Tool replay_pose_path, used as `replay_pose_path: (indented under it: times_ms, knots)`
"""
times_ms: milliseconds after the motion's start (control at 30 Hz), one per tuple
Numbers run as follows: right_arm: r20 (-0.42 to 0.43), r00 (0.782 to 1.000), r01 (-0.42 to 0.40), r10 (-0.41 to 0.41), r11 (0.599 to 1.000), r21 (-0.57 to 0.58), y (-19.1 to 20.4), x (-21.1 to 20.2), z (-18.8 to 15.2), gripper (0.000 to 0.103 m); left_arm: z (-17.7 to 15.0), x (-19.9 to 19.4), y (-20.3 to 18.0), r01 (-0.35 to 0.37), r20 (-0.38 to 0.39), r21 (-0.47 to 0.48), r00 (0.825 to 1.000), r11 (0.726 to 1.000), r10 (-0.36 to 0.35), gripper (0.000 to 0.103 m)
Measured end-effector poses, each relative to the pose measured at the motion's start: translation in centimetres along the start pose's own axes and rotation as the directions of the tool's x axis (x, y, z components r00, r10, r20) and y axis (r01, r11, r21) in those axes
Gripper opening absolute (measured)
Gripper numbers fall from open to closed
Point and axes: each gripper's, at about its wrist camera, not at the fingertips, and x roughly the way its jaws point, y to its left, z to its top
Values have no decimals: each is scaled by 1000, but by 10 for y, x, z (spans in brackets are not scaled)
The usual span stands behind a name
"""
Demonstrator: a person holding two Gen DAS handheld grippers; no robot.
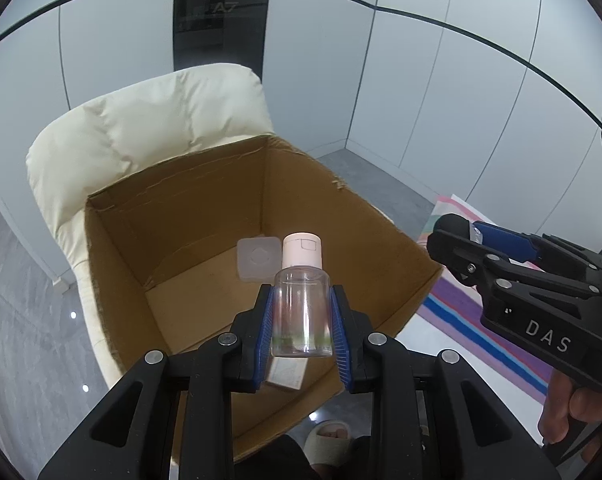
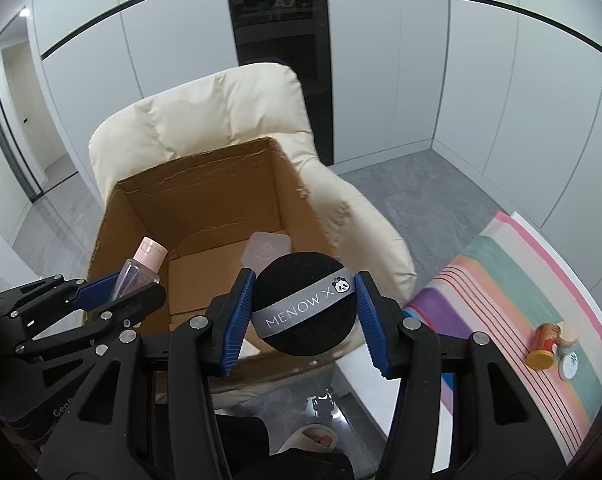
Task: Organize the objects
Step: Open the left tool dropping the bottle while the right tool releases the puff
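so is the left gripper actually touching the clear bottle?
Touching. Left wrist view: both blue pads of the left gripper press the sides of the clear bottle.

Small carton in the box largely hidden behind the clear bottle.

Bottle clear, pink cap — puff black, grey band — box brown
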Motion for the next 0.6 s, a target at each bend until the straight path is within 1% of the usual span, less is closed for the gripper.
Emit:
replay_pose_path:
  times_ms: [100,167,267,333,367,433,467,533,567,600]
  knots:
    - [-6,1000,-16,16,1000,-10,10,5,3,53,-1,-1,9,-10,0,-9,1000,1000,10,29]
    - [-12,1000,-25,25,1000,-16,17,10,5,53,-1,-2,15,-22,4,-13,1000,1000,22,34]
    - [-26,999,-37,36,999,-17,24,17,7,54,-2,-4,26,-37,9,-25,999,999,37,45]
    - [-31,999,-42,42,999,-14,28,20,9,55,-3,-6,32,-48,11,-43,999,998,49,59]
    - [-31,999,-45,45,999,-11,29,22,9,56,-4,-8,36,-49,15,-53,999,997,50,61]
    - [-38,998,-47,47,999,-6,31,25,11,63,-4,-9,40,-58,17,-62,998,996,59,69]
    - [-39,998,-48,48,999,-4,32,26,11,66,-4,-9,42,-68,19,-65,997,996,69,71]
    - [-33,999,-42,42,999,1,32,26,12,76,-3,-10,44,-80,25,-70,996,994,82,75]
    - [-30,999,-41,41,999,1,32,25,12,78,-3,-9,45,-84,25,-73,996,994,86,77]
    - [-28,999,-38,38,999,1,32,24,12,81,-2,-9,46,-89,26,-76,996,993,91,82]
